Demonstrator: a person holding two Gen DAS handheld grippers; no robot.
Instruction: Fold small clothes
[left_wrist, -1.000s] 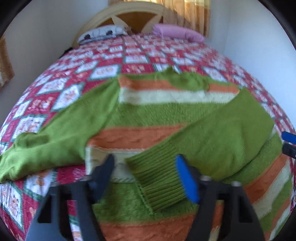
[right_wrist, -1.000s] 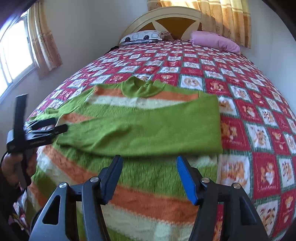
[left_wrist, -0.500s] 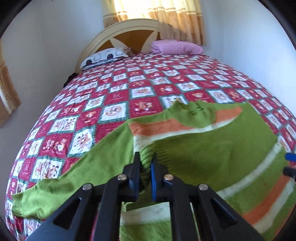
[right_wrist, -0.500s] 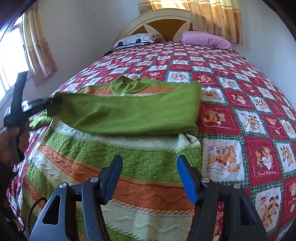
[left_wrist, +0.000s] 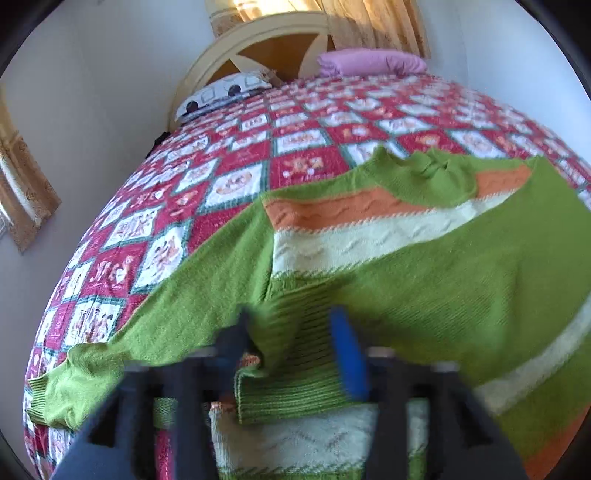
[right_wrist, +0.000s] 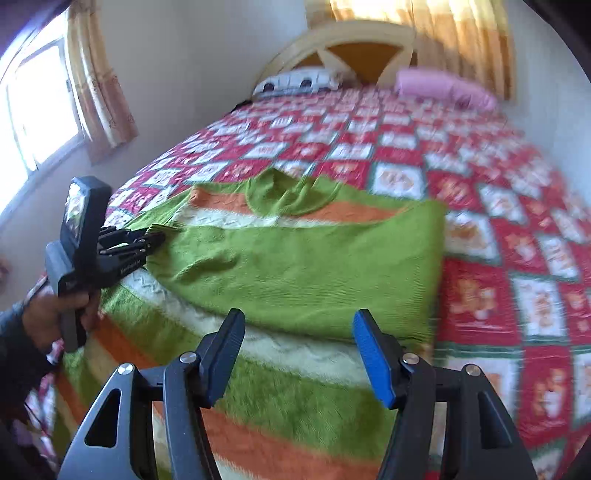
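Your left gripper (left_wrist: 295, 350) just opened wide, dropping the sleeve cuff (left_wrist: 291, 384) onto the striped sweater (right_wrist: 295, 258) on the bed (right_wrist: 517, 221). Right gripper (right_wrist: 299, 354) wide, empty. Other sleeve next.

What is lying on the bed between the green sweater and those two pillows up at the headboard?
Nothing but bare quilt. In the right wrist view, its red-and-white squares run unbroken from the sweater to the patterned pillow and pink pillow.

Ahead, a bed (right_wrist: 480, 229) under a red patchwork quilt (left_wrist: 236, 184). Beyond it a cream arched headboard (right_wrist: 354, 40), a pink pillow (right_wrist: 443, 86), sunlit yellow curtains (right_wrist: 443, 26). Left, a bright window (right_wrist: 37, 107). Pale walls (left_wrist: 103, 92).
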